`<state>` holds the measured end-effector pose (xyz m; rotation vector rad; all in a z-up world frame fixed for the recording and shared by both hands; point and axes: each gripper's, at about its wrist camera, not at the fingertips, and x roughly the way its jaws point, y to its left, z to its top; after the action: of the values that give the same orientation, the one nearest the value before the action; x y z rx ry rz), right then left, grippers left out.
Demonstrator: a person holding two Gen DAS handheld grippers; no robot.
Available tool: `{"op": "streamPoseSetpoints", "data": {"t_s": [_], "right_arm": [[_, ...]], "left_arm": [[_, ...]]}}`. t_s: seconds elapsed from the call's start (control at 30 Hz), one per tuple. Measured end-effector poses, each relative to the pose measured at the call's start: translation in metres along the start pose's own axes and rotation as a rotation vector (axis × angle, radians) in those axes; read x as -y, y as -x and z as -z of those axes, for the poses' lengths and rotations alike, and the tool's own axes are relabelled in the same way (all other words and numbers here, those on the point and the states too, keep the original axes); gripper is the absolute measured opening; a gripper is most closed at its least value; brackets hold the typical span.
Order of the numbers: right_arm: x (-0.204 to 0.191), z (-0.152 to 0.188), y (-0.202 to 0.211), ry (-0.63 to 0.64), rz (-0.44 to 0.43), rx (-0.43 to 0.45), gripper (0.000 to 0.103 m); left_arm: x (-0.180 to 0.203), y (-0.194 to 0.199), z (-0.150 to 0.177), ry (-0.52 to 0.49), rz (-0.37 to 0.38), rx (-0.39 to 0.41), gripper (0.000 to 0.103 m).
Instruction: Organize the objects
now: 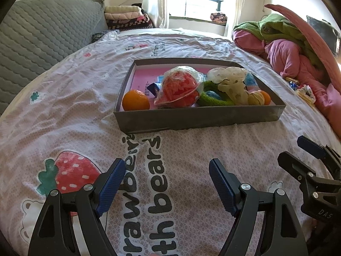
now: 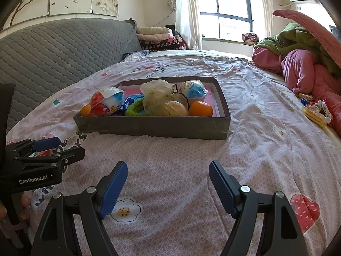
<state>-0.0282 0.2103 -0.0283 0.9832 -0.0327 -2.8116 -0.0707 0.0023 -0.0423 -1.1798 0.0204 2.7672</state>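
In the left wrist view, the grey box [image 1: 198, 119] sits on the bed [image 1: 64, 111] ahead of the left gripper [image 1: 167, 184], already crowded: an orange [image 1: 136, 102] in its near left corner, a bagged red item [image 1: 178, 89] leaning beside it, a green knitted ring [image 1: 211, 97] and a pale crinkled bag [image 1: 231, 85] further right. The likely trouble is that the soft bedding gives under any push, so a nudge on the box wall could tilt it and let the round fruit roll, and the loose plastic wraps may slip or snag if pinched by the film alone. The left gripper's blue fingers [image 1: 113, 186] are spread wide, hold nothing and touch nothing, with the sheet visible between them; the right gripper [image 1: 309, 160] shows at the right edge, well short of the box. In the right wrist view, the box shows a second orange [image 2: 201, 108] near its right wall and a red-and-blue wrapped ball [image 2: 106, 102] perched at the near left corner, where it looks ready to topple over the low wall. Loose items [image 2: 315, 111] lie at the far right by the pink clothes, possibly not yet sorted, and reaching them risks dragging fabric along. The right gripper's fingers [image 2: 221, 188] are likewise wide apart, empty, clear of the sheet's surface as far as I can judge.
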Motion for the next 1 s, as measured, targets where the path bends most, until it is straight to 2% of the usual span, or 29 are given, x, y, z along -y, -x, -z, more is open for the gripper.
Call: {"op": "streamPoseSetpoints", "data": {"t_s": [1.0], "right_arm": [[0.0012, 0.0009, -0.0001, -0.002, 0.001, 0.003, 0.078]], "left_arm": [[-0.0038, -0.0042, -0.0001, 0.013, -0.001, -0.011, 0.082]]}}
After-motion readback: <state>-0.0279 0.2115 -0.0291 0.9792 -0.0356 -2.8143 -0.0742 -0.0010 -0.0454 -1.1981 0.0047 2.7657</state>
